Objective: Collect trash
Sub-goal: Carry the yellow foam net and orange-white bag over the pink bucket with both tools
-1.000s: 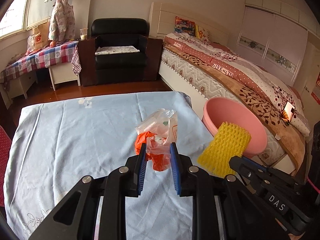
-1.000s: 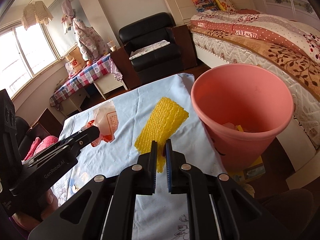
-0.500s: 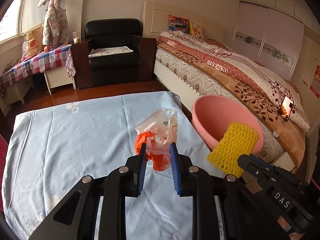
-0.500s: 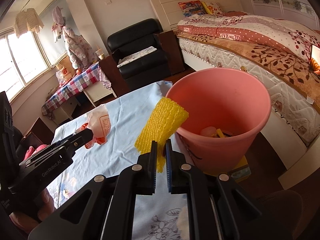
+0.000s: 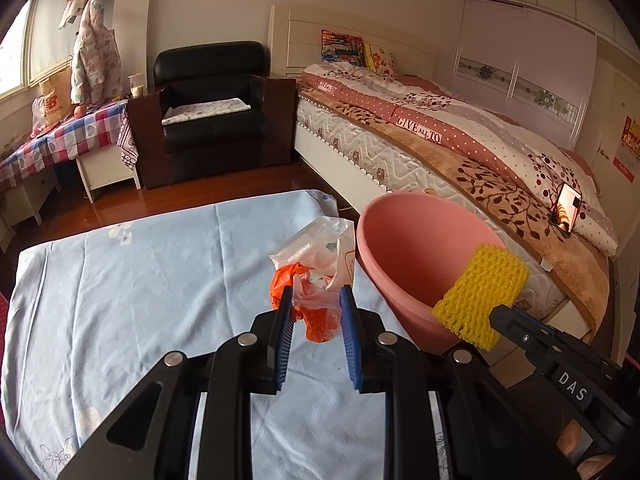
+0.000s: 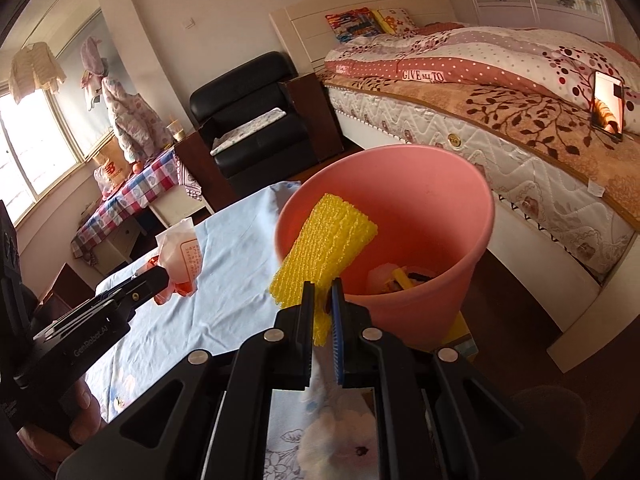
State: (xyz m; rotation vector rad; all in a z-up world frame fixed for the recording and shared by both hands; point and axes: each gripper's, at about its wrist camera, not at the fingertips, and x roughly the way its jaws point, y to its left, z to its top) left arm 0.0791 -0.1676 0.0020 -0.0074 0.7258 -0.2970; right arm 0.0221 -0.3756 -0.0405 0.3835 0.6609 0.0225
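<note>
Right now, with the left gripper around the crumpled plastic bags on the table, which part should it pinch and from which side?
Pinch the bunched orange plastic at the near end of the crumpled plastic bags, coming level from the near side as the left gripper already does. That knot looks dense and narrow enough for the open fingers; the clear, puffed part behind would likely slip or collapse.
</note>
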